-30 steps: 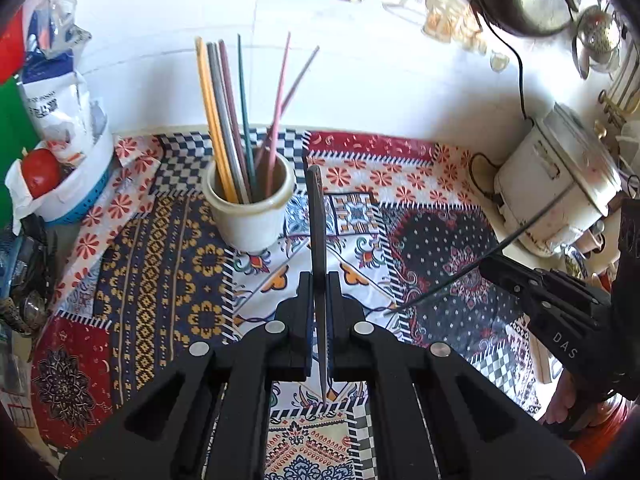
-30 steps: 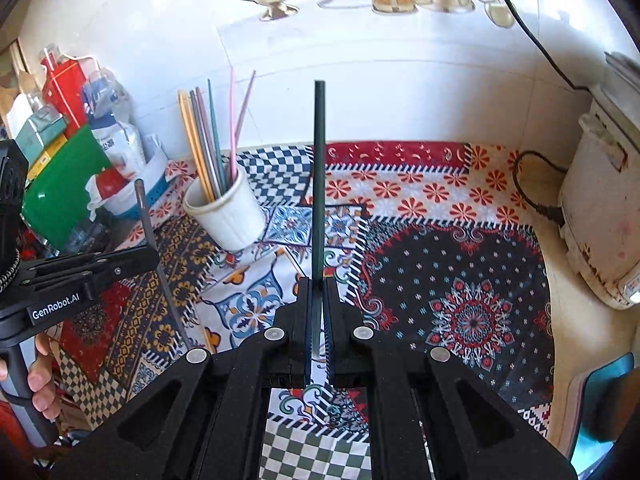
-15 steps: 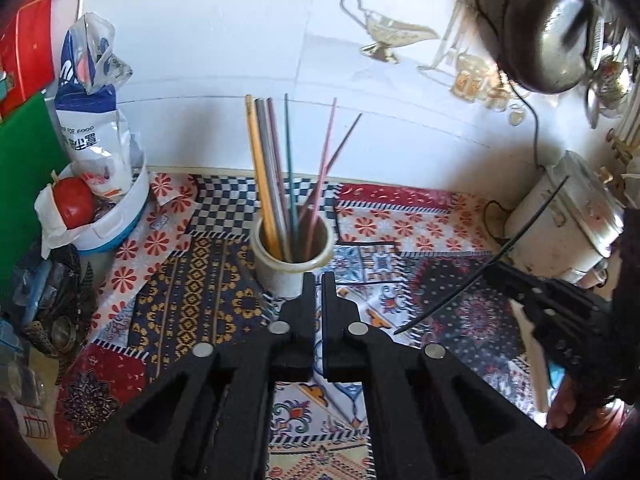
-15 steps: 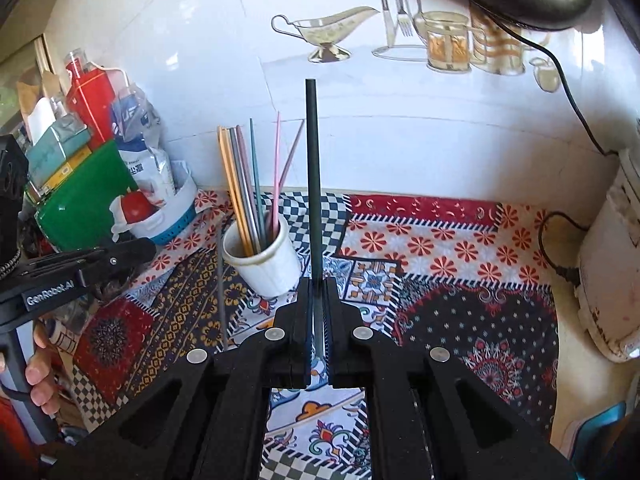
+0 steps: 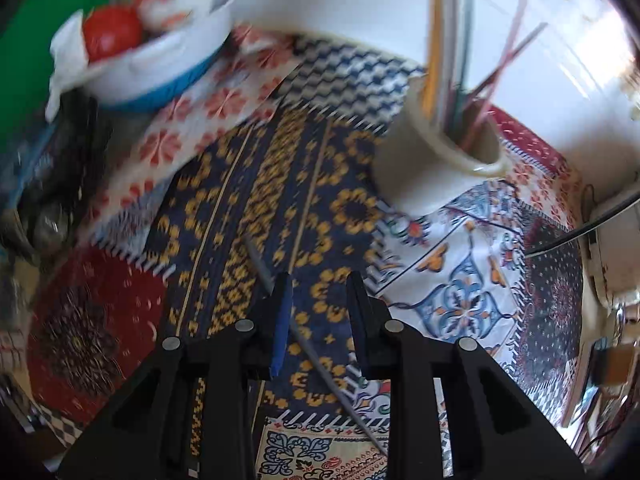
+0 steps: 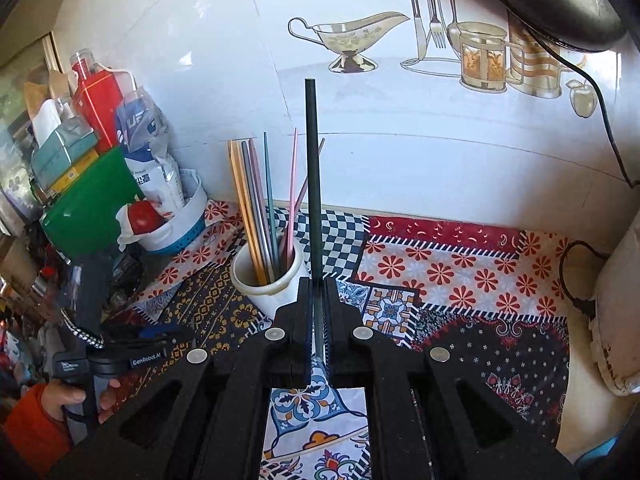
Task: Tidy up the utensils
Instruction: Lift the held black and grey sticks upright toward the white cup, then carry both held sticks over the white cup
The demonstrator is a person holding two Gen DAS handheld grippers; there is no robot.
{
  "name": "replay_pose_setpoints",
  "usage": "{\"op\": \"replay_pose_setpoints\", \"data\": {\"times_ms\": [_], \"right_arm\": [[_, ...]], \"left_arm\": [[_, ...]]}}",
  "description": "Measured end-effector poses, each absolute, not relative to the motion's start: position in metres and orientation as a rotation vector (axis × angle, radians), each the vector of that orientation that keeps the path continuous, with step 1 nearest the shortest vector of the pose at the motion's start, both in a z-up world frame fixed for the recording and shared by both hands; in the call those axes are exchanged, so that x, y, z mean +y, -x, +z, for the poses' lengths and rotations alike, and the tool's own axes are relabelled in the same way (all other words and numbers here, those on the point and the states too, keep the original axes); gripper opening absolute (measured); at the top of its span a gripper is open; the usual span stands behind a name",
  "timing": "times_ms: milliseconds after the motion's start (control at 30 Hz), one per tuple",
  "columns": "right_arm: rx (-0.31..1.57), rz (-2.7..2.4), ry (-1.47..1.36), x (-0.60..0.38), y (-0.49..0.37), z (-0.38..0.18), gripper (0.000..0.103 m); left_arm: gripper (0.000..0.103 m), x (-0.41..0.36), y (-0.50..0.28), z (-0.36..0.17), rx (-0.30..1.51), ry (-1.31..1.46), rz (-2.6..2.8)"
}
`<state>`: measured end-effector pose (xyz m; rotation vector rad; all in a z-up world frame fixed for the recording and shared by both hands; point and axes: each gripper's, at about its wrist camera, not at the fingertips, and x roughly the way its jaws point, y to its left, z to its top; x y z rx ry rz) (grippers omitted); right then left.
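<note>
Since earlier frame: left claw point(image 5: 316, 280) dropped low, now spread over grey chopstick point(image 5: 320, 364) lying on worktop cloth point(image 5: 224, 208). Right claw point(image 6: 318, 292) pinches dark chopstick point(image 6: 312, 176) upright near cup point(image 6: 264, 280). Several sticks in cup; two left.

White tiled wall point(image 6: 200, 60) at rear, printed with gravy boat point(image 6: 352, 40), cutlery and glass mugs. Patchwork cloth point(image 6: 460, 272) over the counter: red florals, blue-white checks, navy and yellow bands. Green board point(image 6: 92, 204), red carton point(image 6: 98, 100) and white bowl point(image 6: 176, 228) at left. Pale appliance point(image 6: 616, 308), possibly a rice cooker, at right, black cord point(image 6: 568, 256) alongside. Bright daylight.
</note>
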<state>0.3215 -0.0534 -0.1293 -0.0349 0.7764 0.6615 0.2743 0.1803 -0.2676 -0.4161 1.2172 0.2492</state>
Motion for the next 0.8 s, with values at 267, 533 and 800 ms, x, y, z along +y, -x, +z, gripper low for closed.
{"op": "replay_pose_setpoints", "data": {"times_ms": [267, 533, 800], "right_arm": [[0.749, 0.707, 0.054, -0.033, -0.339, -0.121, 0.004], [0.727, 0.763, 0.047, -0.017, -0.352, -0.114, 0.004], [0.708, 0.781, 0.041, -0.011, -0.356, -0.109, 0.003]], "left_arm": [[0.027, 0.193, -0.264, -0.310, 1.309, 0.521, 0.283], [0.010, 0.187, -0.272, -0.314, 1.291, 0.446, 0.346], [0.004, 0.185, -0.282, -0.319, 1.290, 0.420, 0.327]]}}
